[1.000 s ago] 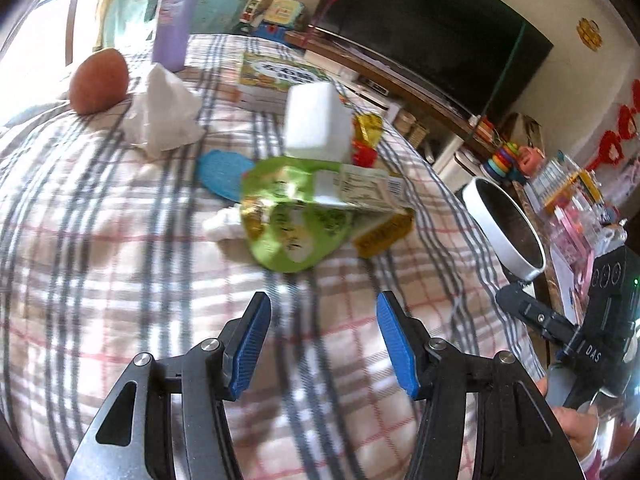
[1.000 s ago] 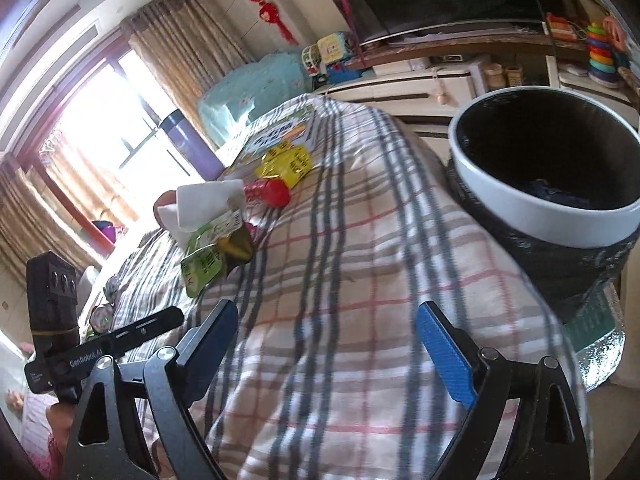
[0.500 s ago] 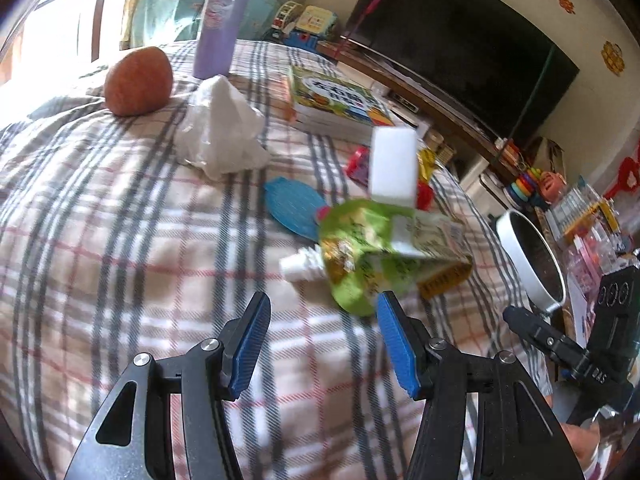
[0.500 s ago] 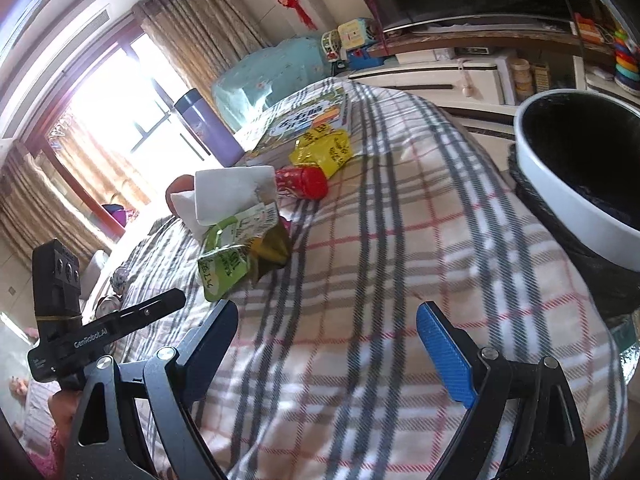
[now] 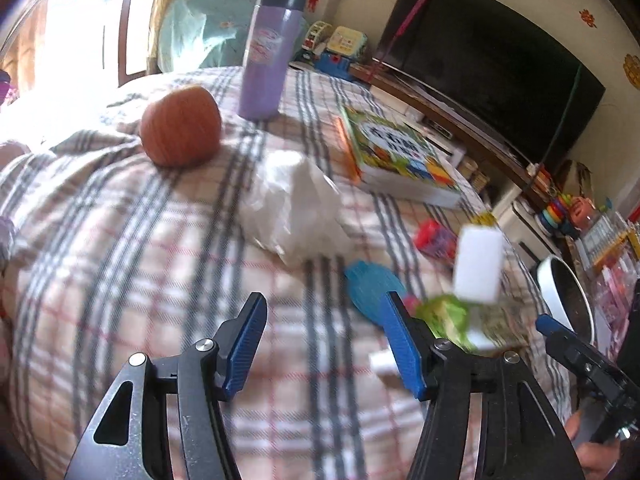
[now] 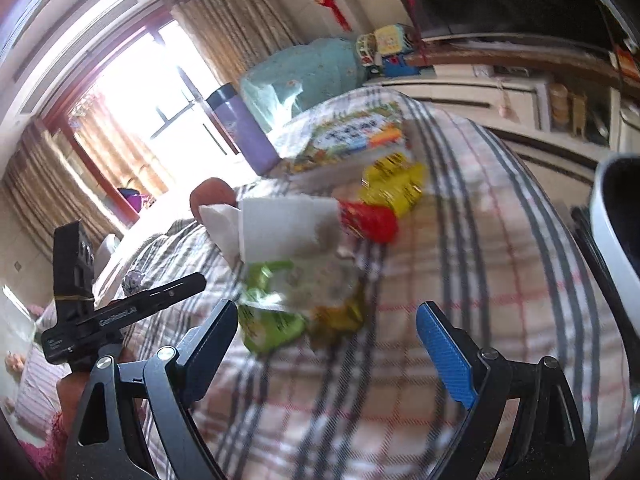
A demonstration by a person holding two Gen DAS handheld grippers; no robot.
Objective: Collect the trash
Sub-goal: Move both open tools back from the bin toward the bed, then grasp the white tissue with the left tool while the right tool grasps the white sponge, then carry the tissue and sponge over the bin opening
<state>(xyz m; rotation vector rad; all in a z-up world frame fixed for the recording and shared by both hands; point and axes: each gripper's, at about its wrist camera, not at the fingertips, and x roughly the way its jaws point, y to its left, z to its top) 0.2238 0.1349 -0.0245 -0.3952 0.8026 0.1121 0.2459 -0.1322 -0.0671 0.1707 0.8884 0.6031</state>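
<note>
Trash pile: a green snack pouch (image 6: 272, 316) lay crumpled on the plaid tablecloth (image 6: 460, 240), touching a gold wrapper (image 6: 340, 316) at its 3 o'clock; a white foam block (image 6: 288, 228) stood just behind it at 12 o'clock.
More trash: a red wrapper (image 6: 372, 220) and a yellow wrapper (image 6: 394, 186) lay beyond the block, toward 1 o'clock; a crumpled white tissue (image 5: 296, 204) sat near the middle of the table in the left wrist view.
Bin: a white-rimmed waste bin (image 6: 612, 224) with a dark liner stood off the table edge at 3 o'clock in the right wrist view.
Right gripper (image 6: 324, 344): jaws spread wide with nothing between them, above bare cloth just short of the pouch.
Left gripper (image 5: 324, 340): jaws apart and holding nothing; they had just been opening a little further, with only cloth between them.
What changed: a second before, the pouch lay straight ahead of the left gripper; now it sat at the 3 o'clock side, partly behind the right-hand finger, and the tissue lay at 12 o'clock. In the right view the pouch had drawn much closer and the bin had slid to the edge.
Meaning for the task: probably the left gripper was turning to the tissue and the right to the pouch; nothing had been picked up yet.
Not trash: an orange fruit (image 5: 180, 128), a purple flask (image 5: 268, 52), a picture book (image 5: 400, 156) and a blue disc (image 5: 372, 284) shared the table.
</note>
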